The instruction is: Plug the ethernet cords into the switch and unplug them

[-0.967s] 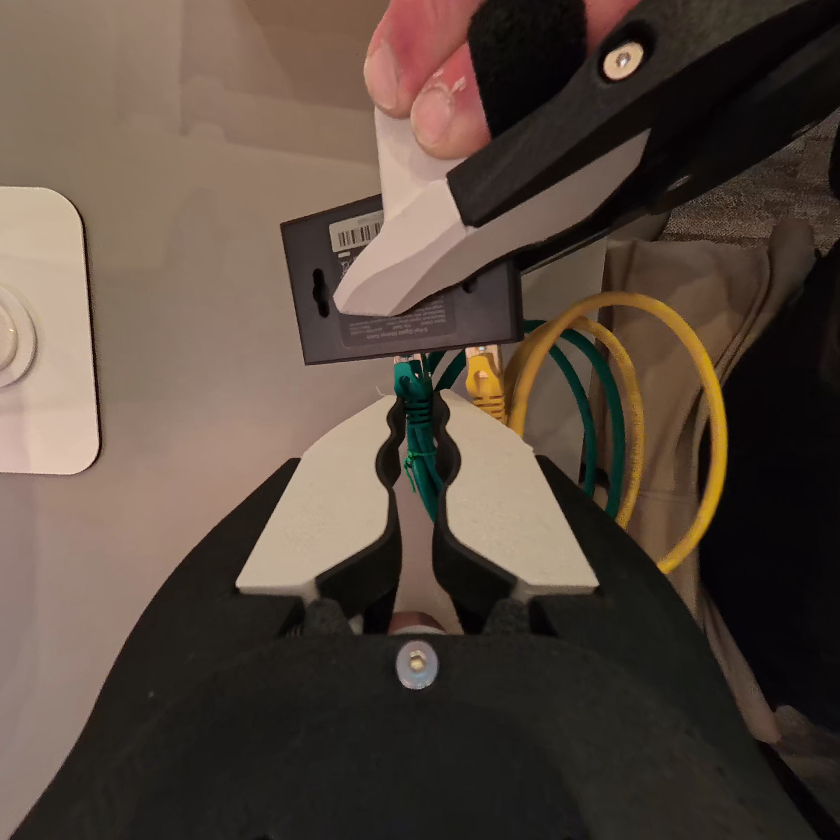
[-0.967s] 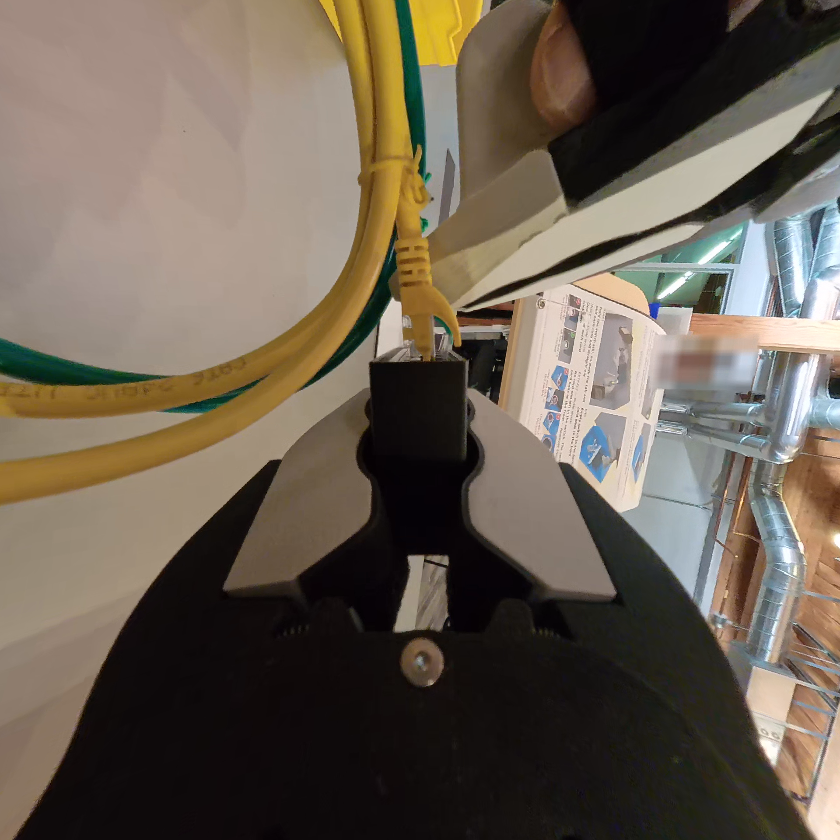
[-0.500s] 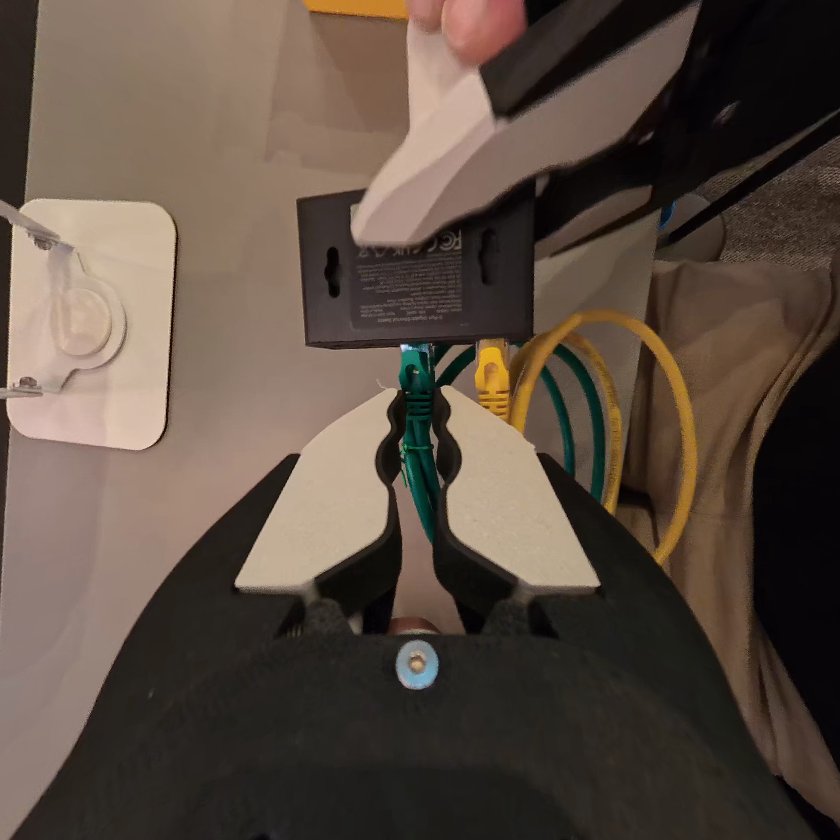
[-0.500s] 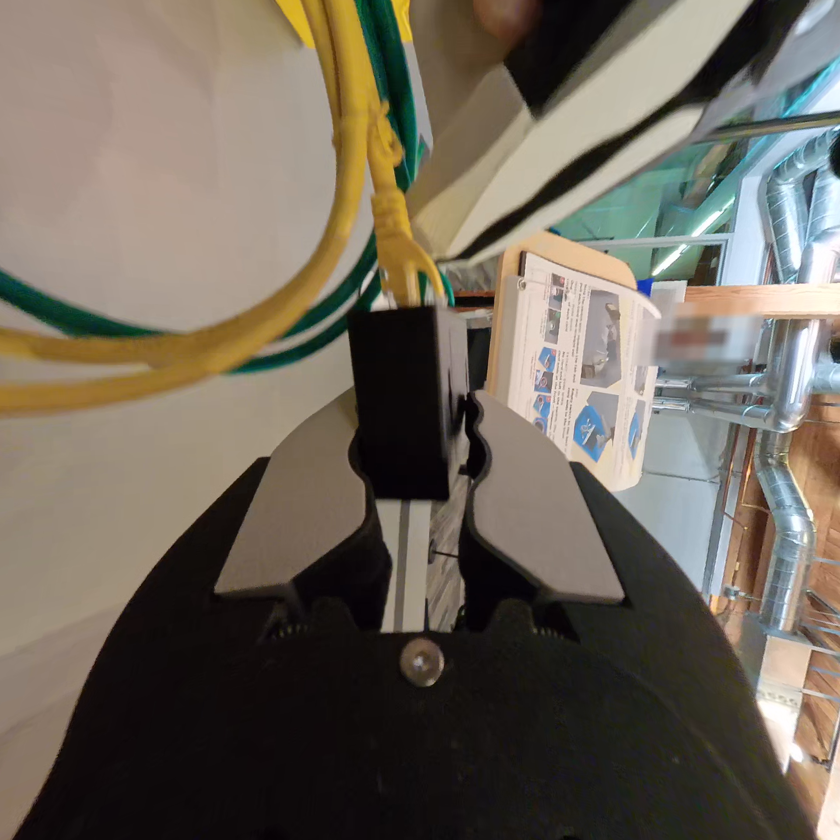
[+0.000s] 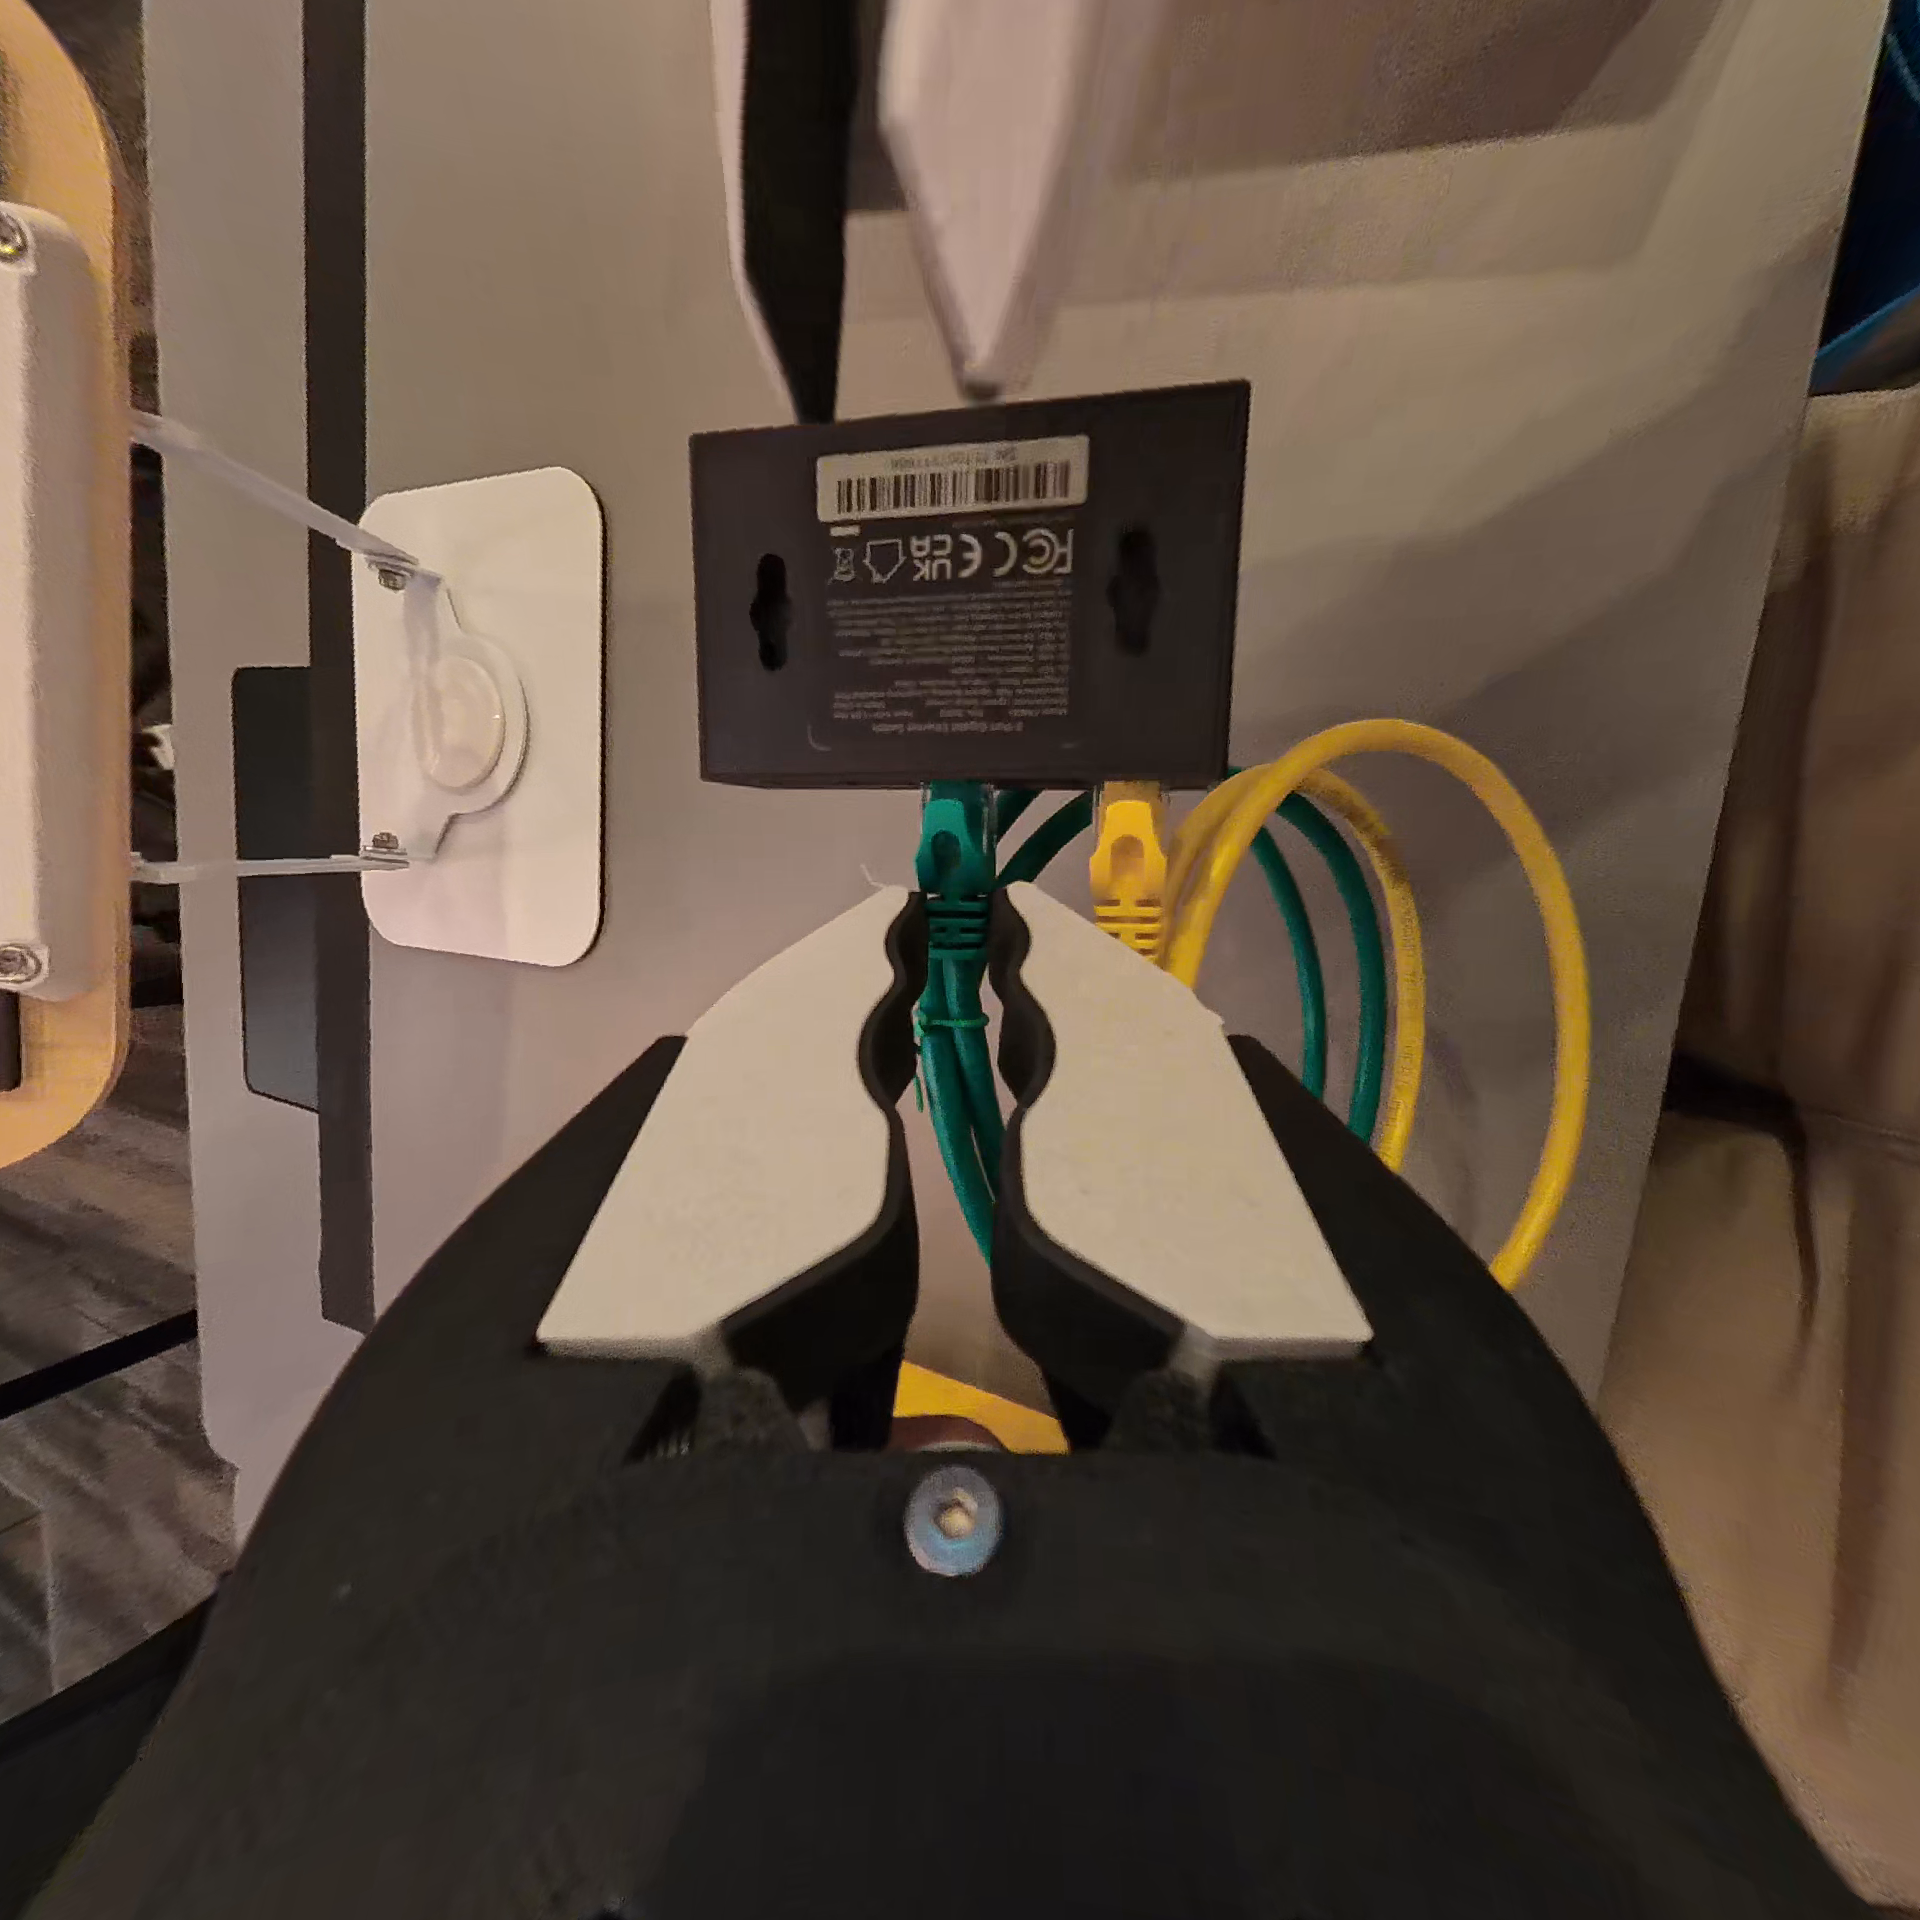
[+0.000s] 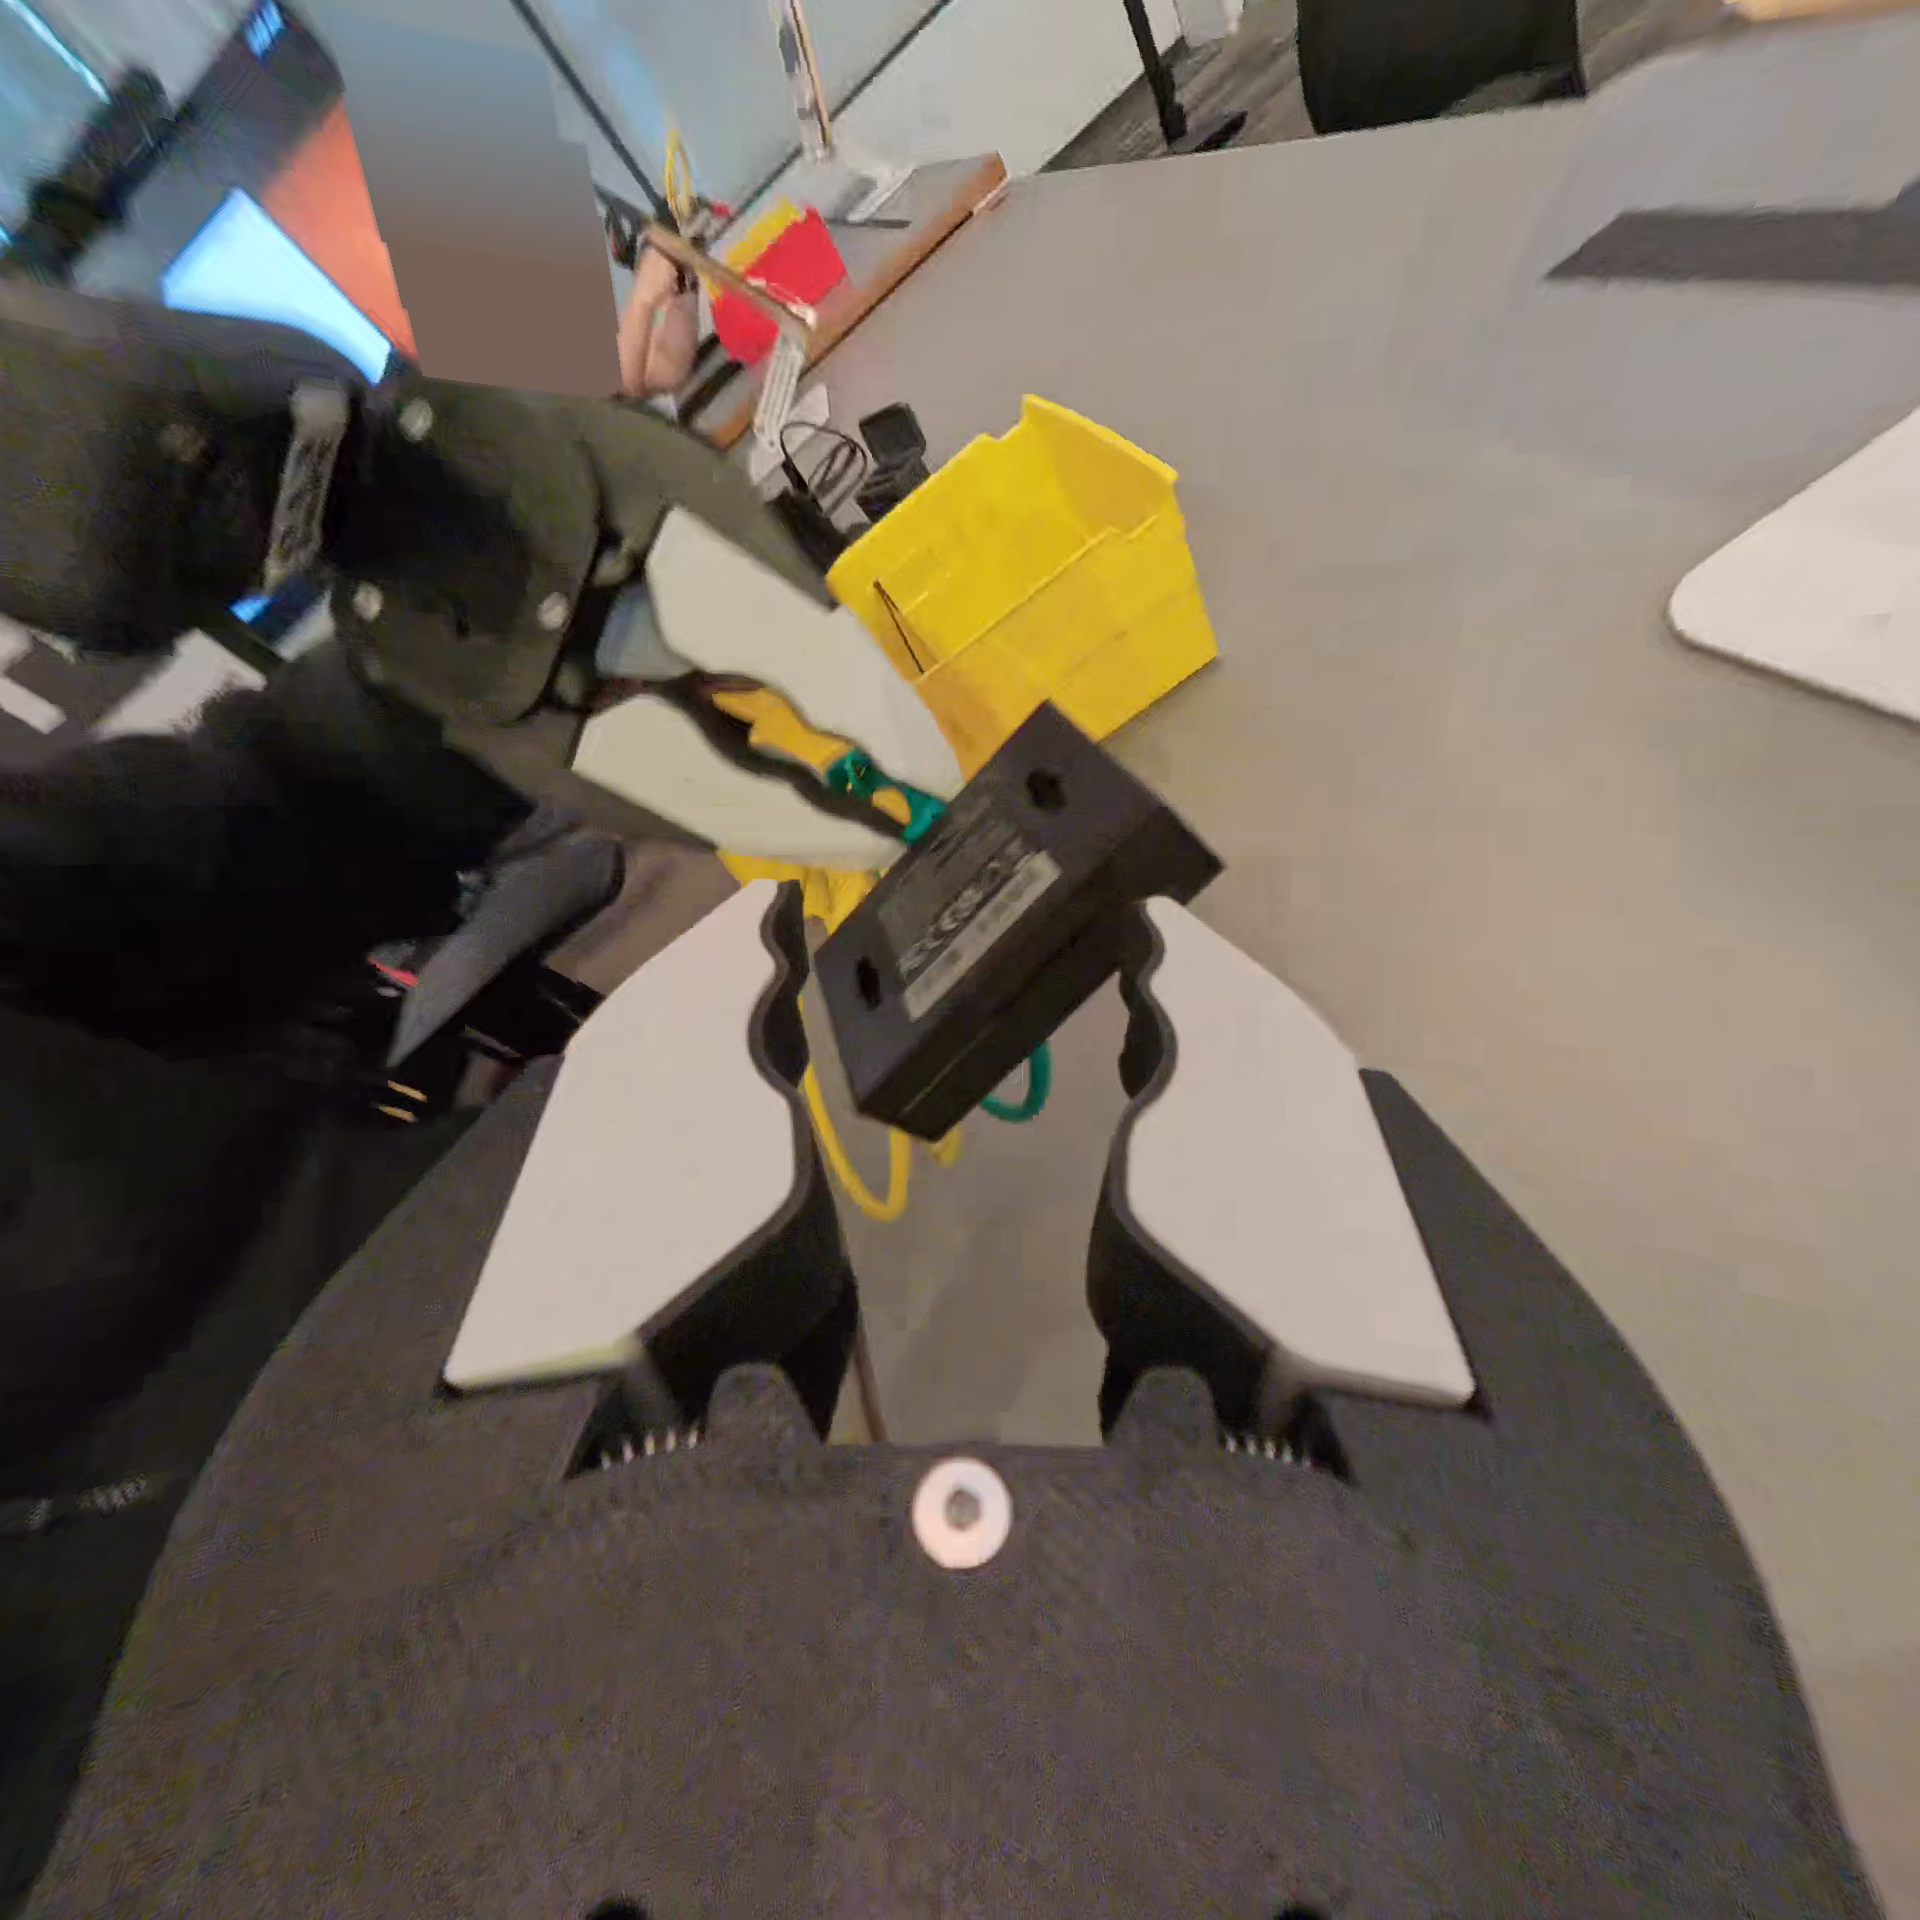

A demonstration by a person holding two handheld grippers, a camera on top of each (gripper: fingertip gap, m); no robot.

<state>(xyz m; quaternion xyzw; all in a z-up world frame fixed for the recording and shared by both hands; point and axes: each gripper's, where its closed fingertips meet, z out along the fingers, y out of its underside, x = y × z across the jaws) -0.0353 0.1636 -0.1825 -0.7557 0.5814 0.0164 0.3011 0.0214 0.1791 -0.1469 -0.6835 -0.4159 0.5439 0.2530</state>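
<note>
We find the left gripper (image 5: 958, 940) clamped on the green cord (image 5: 961, 997), carrying the switch (image 5: 971, 582) by its plug; the right gripper (image 6: 961, 997) stands spread, holding nothing.

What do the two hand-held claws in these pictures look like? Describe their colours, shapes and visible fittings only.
Both match. The left claw has a broad, rounded matte-black body with a silver screw at its centre, and two pale grey wedge-shaped fingers edged inside with wavy black rubber pads. The right claw has the same black body, central silver washer, grey fingers and scalloped black pads, plus small coiled springs at the finger bases.
</note>
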